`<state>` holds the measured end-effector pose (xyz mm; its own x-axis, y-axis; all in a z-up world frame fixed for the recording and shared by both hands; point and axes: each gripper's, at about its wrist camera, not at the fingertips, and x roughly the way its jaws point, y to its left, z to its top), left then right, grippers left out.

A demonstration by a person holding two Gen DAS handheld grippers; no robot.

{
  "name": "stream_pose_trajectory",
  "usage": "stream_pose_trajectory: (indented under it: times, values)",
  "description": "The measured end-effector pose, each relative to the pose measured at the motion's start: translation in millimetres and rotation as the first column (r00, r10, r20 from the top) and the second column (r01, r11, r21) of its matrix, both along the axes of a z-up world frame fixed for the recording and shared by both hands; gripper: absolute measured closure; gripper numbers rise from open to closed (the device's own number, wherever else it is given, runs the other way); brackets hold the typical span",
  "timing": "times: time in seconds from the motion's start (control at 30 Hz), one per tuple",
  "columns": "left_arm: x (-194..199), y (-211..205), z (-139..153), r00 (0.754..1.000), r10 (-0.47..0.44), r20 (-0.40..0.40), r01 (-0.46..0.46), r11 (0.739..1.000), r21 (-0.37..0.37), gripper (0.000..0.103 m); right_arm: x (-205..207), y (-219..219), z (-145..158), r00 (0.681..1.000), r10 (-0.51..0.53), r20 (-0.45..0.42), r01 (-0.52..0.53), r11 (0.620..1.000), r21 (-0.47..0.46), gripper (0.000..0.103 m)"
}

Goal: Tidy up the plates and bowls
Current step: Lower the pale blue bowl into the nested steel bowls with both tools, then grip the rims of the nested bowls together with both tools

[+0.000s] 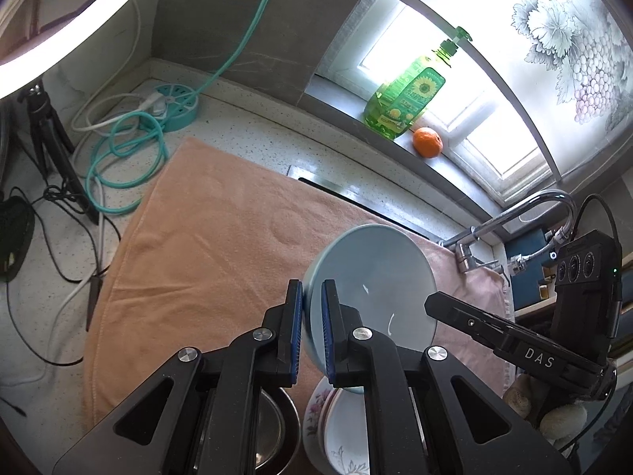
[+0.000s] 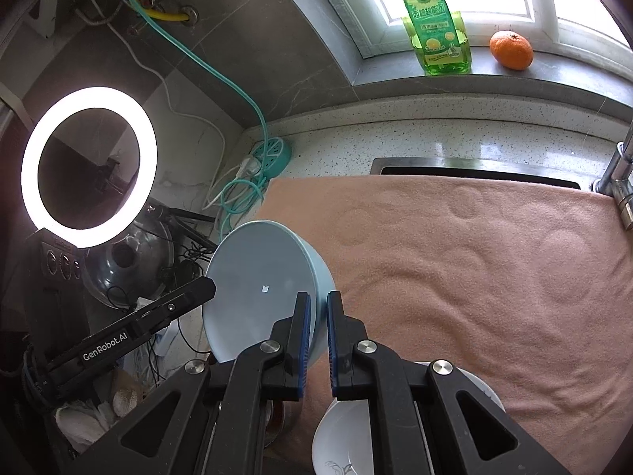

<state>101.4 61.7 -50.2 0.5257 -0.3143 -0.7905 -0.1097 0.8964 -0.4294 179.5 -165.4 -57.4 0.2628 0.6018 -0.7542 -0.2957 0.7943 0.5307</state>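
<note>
A light blue bowl [image 1: 376,273] [image 2: 261,261] hangs tilted above a peach towel [image 1: 205,237] [image 2: 474,257]. My left gripper [image 1: 311,285] is shut on one side of its rim. My right gripper [image 2: 318,297] is shut on the opposite side. In the left wrist view a finger of the right gripper [image 1: 439,304] reaches the bowl's far edge. In the right wrist view a finger of the left gripper [image 2: 198,293] does the same. Below the bowl sit floral plates and bowls [image 1: 328,431], a white bowl [image 2: 344,439] and a metal bowl [image 1: 273,427].
On the window sill stand a green dish soap bottle [image 2: 435,27] and an orange [image 2: 511,50]. A chrome faucet [image 1: 526,213] rises at the towel's right end. A ring light [image 2: 89,166], a teal power strip [image 1: 174,105], cables and a tripod [image 1: 51,138] crowd the counter's left.
</note>
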Motion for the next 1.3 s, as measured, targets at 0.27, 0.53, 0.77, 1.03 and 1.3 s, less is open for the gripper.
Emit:
stream_pose_trajectory:
  times: [0.27,0.53,0.77,1.03,1.3]
  values:
    - [-33.2,23.5,-5.8,0.999,0.038,-0.013,-0.038,0.999,-0.013,0.095,-28.2,26.0,-11.8,0.998,0.06,-0.035,-0.06,0.998,0.001,0.095]
    - [-61.6,44.0,-19.4,0.996,0.082,-0.041,-0.084,0.996,-0.025,0.095,-52.2,48.7,-19.8,0.992,0.109,-0.057,-0.109,0.994,0.014,0.095]
    - [-82.2,57.8,-36.8,0.99,0.117,-0.083,-0.121,0.992,-0.039,0.095,-72.8,66.3,-24.2,0.986,0.156,-0.058,-0.156,0.988,0.002,0.095]
    - [-95.4,67.0,-46.3,0.985,0.138,-0.107,-0.145,0.988,-0.06,0.095,-85.1,77.0,-39.4,0.981,0.17,-0.09,-0.17,0.985,0.002,0.095]
    - [-101.4,70.6,-54.8,0.982,0.14,-0.127,-0.15,0.987,-0.065,0.095,-93.6,78.8,-51.9,0.977,0.176,-0.121,-0.177,0.984,0.005,0.095]
